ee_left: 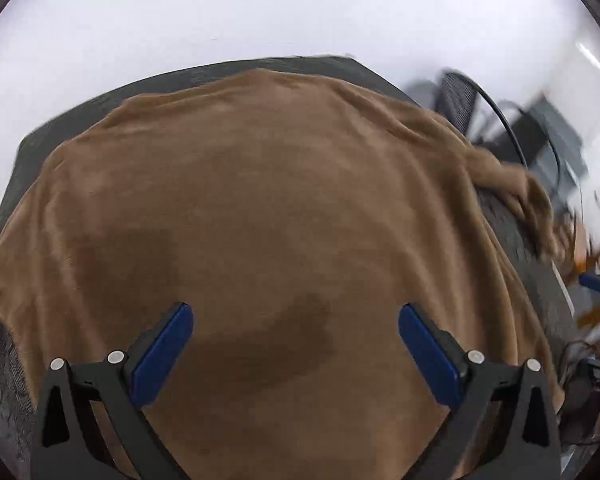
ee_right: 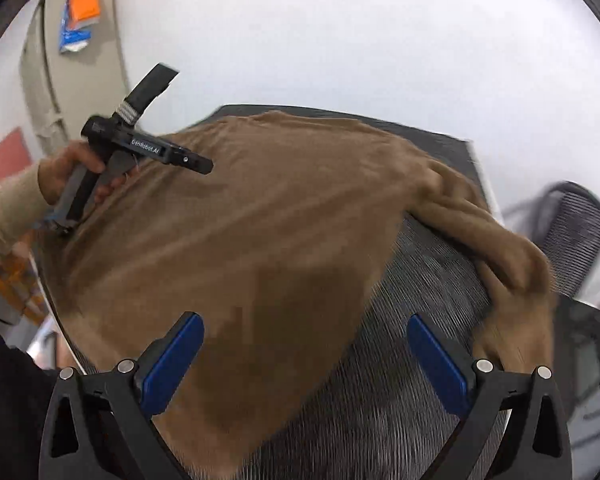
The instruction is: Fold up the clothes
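Note:
A brown long-sleeved top [ee_left: 268, 200] lies spread over a dark grey textured table [ee_left: 32, 152]. My left gripper [ee_left: 296, 344] hovers open above the top's near part, nothing between its blue pads [ee_left: 162, 356]. In the right wrist view the same top [ee_right: 240, 220] covers the left of the table [ee_right: 400, 320], and its sleeve [ee_right: 500, 248] lies bunched and twisted at the right. My right gripper [ee_right: 305, 360] stands open over the top's edge and bare table, empty. A hand [ee_right: 72, 168] in a beige sleeve holds the left gripper's handle at the far left.
A black mesh office chair [ee_right: 576, 232] stands beyond the table's right edge. A beige door with orange and blue papers [ee_right: 80, 12] is at the back left. Cables and orange clutter [ee_left: 596, 308] sit off the table's right side. A white wall lies behind.

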`<state>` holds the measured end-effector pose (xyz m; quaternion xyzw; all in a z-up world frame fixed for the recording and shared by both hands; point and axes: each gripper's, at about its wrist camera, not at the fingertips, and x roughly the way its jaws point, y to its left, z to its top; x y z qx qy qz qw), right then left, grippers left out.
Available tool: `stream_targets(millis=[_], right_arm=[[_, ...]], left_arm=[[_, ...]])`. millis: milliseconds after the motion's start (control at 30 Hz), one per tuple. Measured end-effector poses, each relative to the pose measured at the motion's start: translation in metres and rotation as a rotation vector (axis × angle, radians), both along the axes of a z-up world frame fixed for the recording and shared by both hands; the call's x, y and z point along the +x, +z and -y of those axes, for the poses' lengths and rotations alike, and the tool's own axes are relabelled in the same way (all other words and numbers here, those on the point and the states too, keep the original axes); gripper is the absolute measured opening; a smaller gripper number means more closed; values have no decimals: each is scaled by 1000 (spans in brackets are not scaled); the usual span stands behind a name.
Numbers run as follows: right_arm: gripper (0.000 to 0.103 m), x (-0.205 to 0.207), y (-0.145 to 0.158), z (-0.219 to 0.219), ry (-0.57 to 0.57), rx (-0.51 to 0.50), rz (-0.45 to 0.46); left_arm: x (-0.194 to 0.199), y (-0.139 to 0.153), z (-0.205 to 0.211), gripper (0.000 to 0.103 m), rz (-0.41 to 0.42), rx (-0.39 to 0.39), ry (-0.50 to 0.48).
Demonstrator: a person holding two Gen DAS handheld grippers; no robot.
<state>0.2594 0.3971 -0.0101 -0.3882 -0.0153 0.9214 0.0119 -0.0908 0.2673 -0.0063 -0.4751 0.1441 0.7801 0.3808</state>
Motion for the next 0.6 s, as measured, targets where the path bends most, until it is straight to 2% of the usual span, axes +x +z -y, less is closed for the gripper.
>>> stream_targets(millis=[100, 200, 300, 333, 367, 433, 600], right_arm=[[103, 42, -8, 22, -68, 79, -23], [102, 74, -18, 50, -112, 179, -41], [82, 87, -32, 77, -138, 278, -42], [68, 86, -39, 85, -141, 330, -31], [60, 84, -45, 92, -137, 377, -21], [60, 80, -55, 101, -129, 444, -8], [60, 73, -57, 102, -141, 451, -42]], left_arm=[[7, -6, -29, 103, 4, -12, -46], [6, -12, -49, 103, 10, -5, -48], [1, -20, -59, 103, 30, 19, -19], [2, -22, -58, 103, 42, 31, -6], [2, -24, -58, 103, 52, 43, 7], [1, -27, -57, 103, 63, 70, 25], [2, -33, -48, 103, 58, 102, 48]])
